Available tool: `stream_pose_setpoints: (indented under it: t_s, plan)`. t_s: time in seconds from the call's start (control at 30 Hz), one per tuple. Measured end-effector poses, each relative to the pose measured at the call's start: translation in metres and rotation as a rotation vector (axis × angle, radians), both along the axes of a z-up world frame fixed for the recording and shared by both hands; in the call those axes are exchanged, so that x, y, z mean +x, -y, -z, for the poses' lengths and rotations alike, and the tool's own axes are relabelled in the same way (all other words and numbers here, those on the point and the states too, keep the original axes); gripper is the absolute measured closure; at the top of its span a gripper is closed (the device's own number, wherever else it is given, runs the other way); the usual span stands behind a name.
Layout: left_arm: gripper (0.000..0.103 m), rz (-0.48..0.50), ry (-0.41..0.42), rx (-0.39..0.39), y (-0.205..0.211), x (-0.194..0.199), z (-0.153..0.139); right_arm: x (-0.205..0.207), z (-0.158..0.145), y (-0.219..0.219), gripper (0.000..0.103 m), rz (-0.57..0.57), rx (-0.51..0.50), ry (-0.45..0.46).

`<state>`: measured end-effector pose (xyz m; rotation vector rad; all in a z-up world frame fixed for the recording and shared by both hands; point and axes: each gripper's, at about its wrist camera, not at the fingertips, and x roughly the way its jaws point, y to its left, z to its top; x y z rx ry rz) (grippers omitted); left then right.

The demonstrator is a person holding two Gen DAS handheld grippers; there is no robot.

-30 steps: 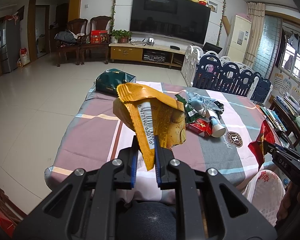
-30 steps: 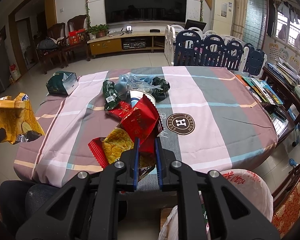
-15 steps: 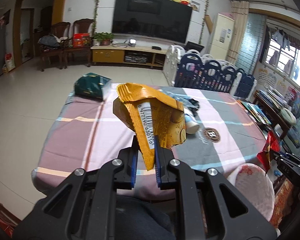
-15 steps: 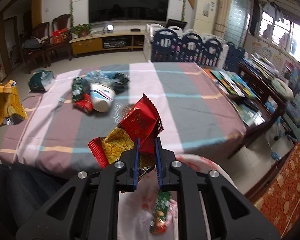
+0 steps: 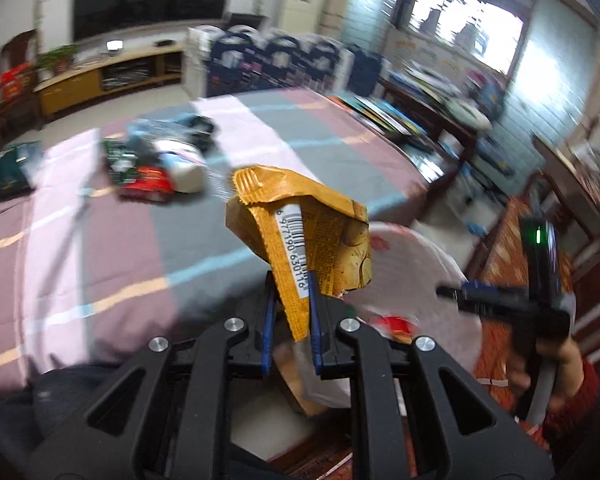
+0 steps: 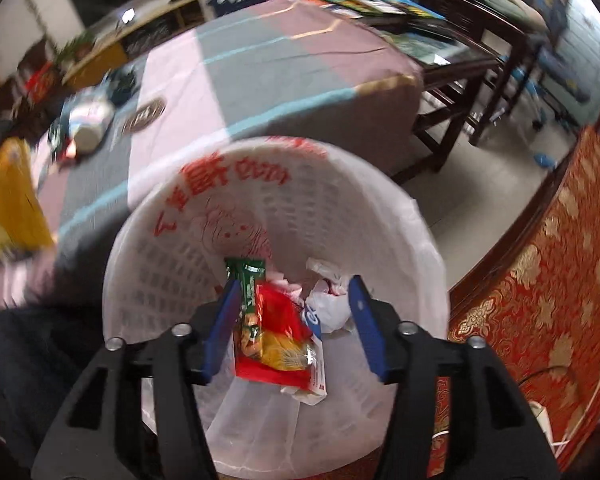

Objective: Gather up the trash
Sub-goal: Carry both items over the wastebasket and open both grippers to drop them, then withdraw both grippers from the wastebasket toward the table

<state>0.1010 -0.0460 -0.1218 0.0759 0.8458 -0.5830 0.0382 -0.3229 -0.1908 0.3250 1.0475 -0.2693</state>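
Observation:
My left gripper [image 5: 291, 286] is shut on a crumpled orange snack wrapper [image 5: 300, 228] with a barcode strip, held up over the table's near edge. My right gripper [image 6: 292, 292] hangs over a white bin [image 6: 204, 216] lined with a printed plastic bag; its jaws are opening and its pads touch nothing. The red and yellow wrapper [image 6: 278, 340] lies loose in the bin below the jaws, beside a green wrapper [image 6: 248, 280] and white crumpled plastic [image 6: 328, 304]. The orange wrapper [image 6: 8, 208] shows at the far left of the right wrist view.
A pile of wrappers and a white cup [image 5: 160, 164] lies on the striped tablecloth [image 5: 100, 240], with a dark green bag [image 5: 8, 172] further left. Dark wooden chairs [image 6: 460, 92] and a red patterned cloth [image 6: 540, 280] flank the bin. A hand [image 5: 556, 364] holds the right gripper.
Both grippers swung right and tipped down toward the bin. The right gripper's jaws came apart and the red and yellow wrapper dropped into the bin. The left still grips the orange wrapper.

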Motion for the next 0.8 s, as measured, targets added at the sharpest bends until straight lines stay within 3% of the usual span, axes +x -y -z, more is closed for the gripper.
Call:
stream_pose_setpoints:
  t_s: [0.17,0.27,0.33,0.37,0.4,0.53,0.7,0.8]
  plan:
    - [0.087,0.266,-0.054,0.116,0.083,-0.005,0.030,-0.020,-0.032,0.041,0.037,0.133,-0.056,0.129]
    - [0.083,0.395,-0.082,0.149,0.122,-0.013,0.046,-0.023,-0.040,0.056,0.036,0.176,-0.043,0.156]
    - [0.061,0.428,-0.079,0.185,0.138,-0.018,0.057,-0.023,-0.042,0.061,0.036,0.188,-0.035,0.160]
    - [0.038,0.425,-0.070,0.206,0.140,-0.020,0.061,-0.024,-0.042,0.062,0.036,0.191,-0.032,0.165]
    - [0.027,0.414,-0.049,0.229,0.141,-0.023,0.064,-0.024,-0.043,0.061,0.036,0.188,-0.031,0.167]
    - [0.018,0.336,-0.001,0.256,0.125,-0.024,0.060,-0.018,-0.041,0.052,0.036,0.156,-0.034,0.160]
    - [0.015,0.069,0.072,0.252,0.086,-0.008,0.042,-0.007,-0.042,0.032,0.036,0.105,-0.025,0.157]
    - [0.015,-0.139,0.127,0.265,0.056,0.003,0.033,-0.001,-0.046,0.022,0.035,0.084,-0.025,0.161]
